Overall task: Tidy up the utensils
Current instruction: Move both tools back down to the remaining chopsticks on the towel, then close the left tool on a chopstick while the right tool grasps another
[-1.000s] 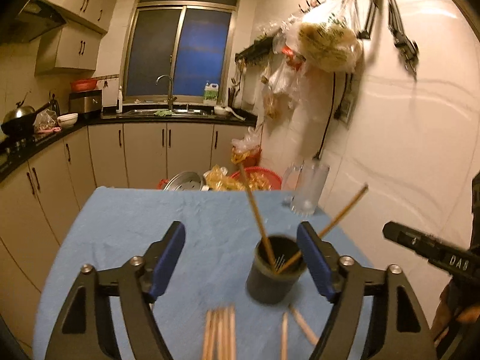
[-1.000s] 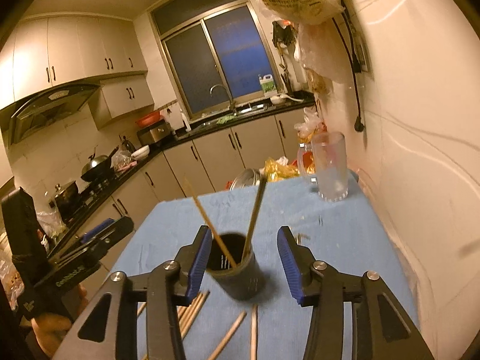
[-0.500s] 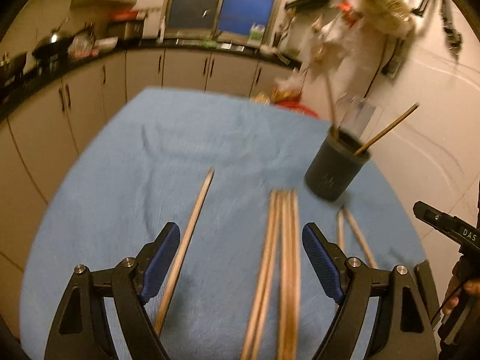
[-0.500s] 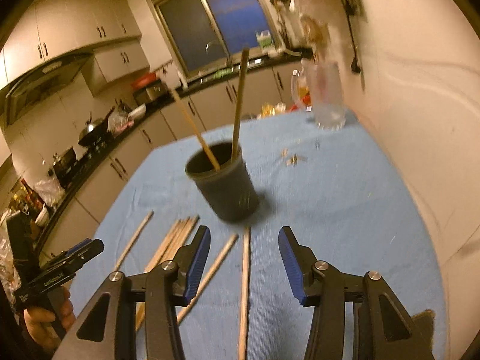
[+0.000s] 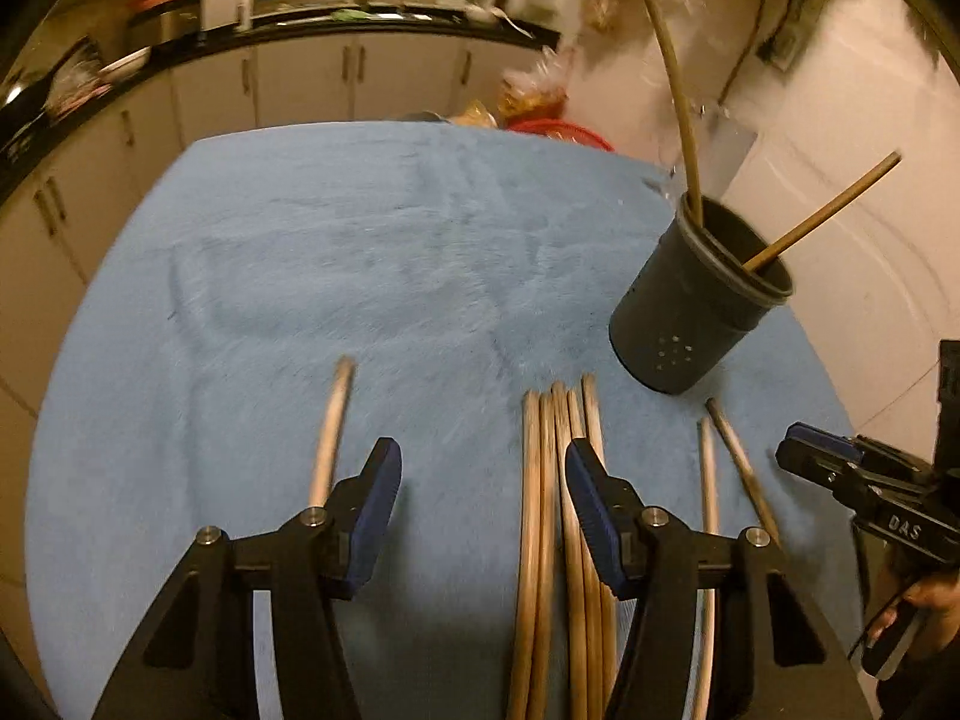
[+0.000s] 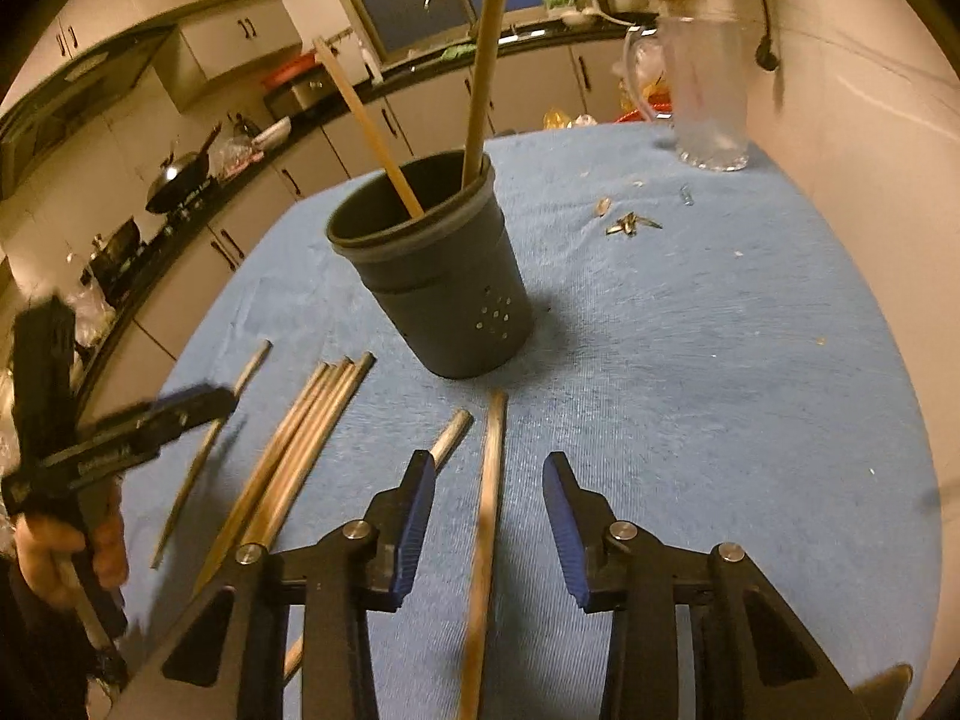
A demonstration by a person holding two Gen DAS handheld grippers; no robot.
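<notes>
A blue cloth-covered table point(image 6: 690, 360) is carrying a dark round plastic holder point(image 6: 444, 282) at 12 o'clock. The left gripper point(image 5: 483, 480), half-wide and just closing, is hanging over bare cloth. The right gripper point(image 6: 487, 495), narrower and also closing, is straddling one wooden chopstick point(image 6: 489, 480) without pressing it.

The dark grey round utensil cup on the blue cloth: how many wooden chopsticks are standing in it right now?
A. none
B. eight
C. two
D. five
C: the dark grey round utensil cup holds just two wooden chopsticks, one leaning and one nearly upright; the other chopsticks lie flat on the blue cloth.
</notes>
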